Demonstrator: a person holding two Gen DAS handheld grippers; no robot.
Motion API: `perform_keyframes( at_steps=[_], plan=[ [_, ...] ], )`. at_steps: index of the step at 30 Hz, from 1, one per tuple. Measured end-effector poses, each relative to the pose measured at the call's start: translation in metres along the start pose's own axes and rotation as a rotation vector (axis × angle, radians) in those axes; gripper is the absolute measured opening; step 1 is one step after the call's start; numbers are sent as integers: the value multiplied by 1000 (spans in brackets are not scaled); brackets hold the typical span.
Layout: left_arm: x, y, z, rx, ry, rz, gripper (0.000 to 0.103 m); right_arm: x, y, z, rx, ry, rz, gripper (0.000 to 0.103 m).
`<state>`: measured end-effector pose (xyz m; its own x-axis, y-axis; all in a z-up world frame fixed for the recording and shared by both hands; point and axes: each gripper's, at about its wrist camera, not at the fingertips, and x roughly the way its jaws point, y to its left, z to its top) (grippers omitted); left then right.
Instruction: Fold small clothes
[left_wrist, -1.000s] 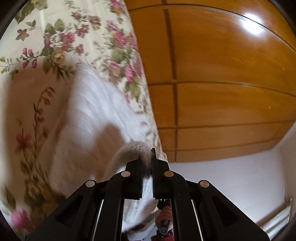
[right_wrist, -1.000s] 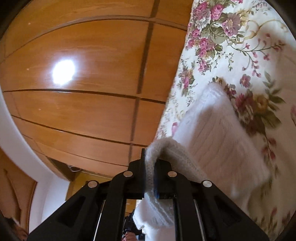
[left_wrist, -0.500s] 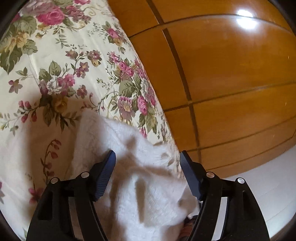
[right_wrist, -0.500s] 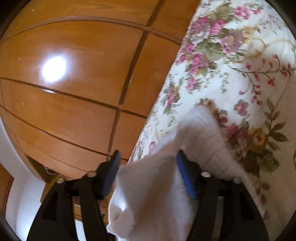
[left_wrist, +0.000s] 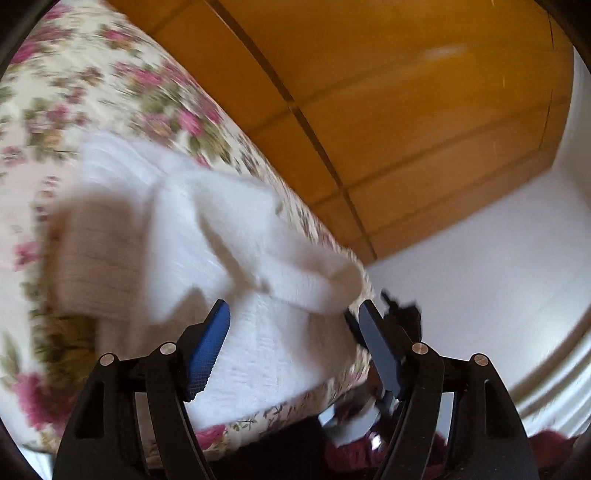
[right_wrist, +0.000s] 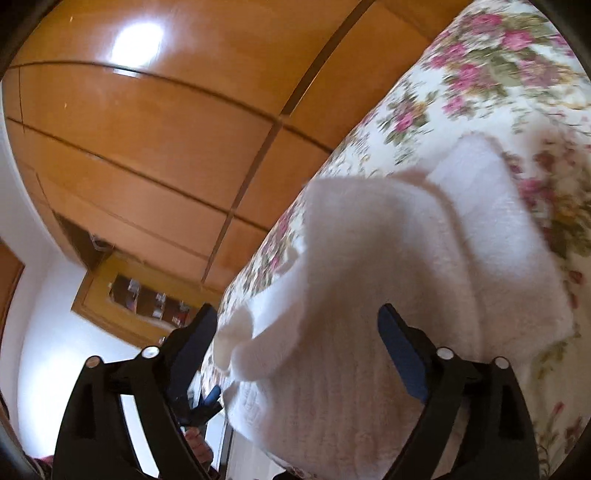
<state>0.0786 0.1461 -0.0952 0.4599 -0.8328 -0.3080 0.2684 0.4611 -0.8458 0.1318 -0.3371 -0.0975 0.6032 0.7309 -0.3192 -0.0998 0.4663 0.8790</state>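
A white knitted garment (left_wrist: 236, 236) lies folded over itself on a floral bedspread (left_wrist: 92, 92), close to the bed's edge. In the left wrist view it sits just ahead of the left claw (left_wrist: 291, 343), whose blue-padded jaws have just been opening and now stand spread, touching no cloth. In the right wrist view the same garment (right_wrist: 388, 266) fills the space ahead of the right claw (right_wrist: 295, 343), whose jaws have also just been opening and stand wide apart, the knit lying past them and free of the pads. Behind the bed stand glossy wooden wardrobe doors (right_wrist: 147, 140) and a white wall (left_wrist: 480, 258).
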Motion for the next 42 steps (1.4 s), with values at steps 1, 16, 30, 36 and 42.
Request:
perform_keyframes(
  at_steps=[1, 16, 30, 36, 42],
  plan=[
    [10, -3, 1, 12, 25, 16, 71, 5, 1, 3, -1, 11, -1, 93],
    [59, 16, 63, -21, -235, 343, 84, 33, -7, 15, -267, -198, -324, 94],
    [97, -47, 24, 236, -82, 452, 78, 92, 63, -28, -669, 26, -763, 71],
    [159, -43, 25, 421, 32, 645, 12, 88, 33, -2, -478, -16, -751, 6],
    [177, -24, 55, 399, -7, 717, 0, 94, 27, 13, -549, -35, -835, 5]
  ],
)
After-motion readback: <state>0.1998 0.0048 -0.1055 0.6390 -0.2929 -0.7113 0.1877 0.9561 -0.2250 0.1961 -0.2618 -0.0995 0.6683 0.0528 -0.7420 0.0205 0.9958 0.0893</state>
